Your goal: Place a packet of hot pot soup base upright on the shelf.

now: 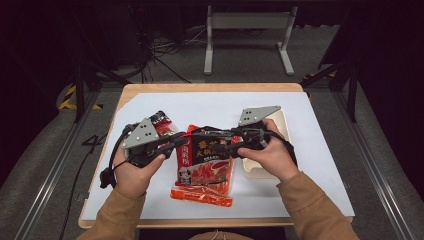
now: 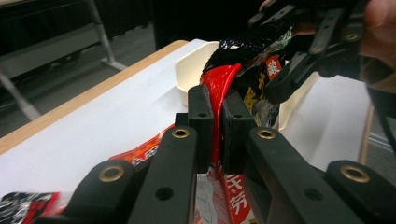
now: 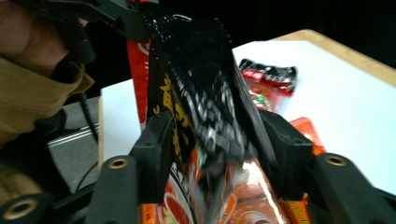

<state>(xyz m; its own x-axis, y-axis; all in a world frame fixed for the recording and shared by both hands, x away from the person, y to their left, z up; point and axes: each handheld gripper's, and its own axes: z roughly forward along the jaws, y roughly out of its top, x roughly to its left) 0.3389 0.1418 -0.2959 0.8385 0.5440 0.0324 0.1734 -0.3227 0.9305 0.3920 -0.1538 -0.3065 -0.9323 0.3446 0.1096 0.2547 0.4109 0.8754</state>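
Held up over the middle of the table: a red and black pouch, above another pouch lying flat at the near side. Left gripper clenched on the pouch's red side edge, pads flat against the film. Right gripper astride the black top, jaws wide with the film between them; pressing or not, cannot tell. Probably light and floppy, glossy film, so slippery and apt to sag or fold if taken by the middle. Best taken at the sealed edges, where the film is doubled and stiffer, as on the left. Cream tray just right of the pouch, beneath the right hand. Small packet at far left.
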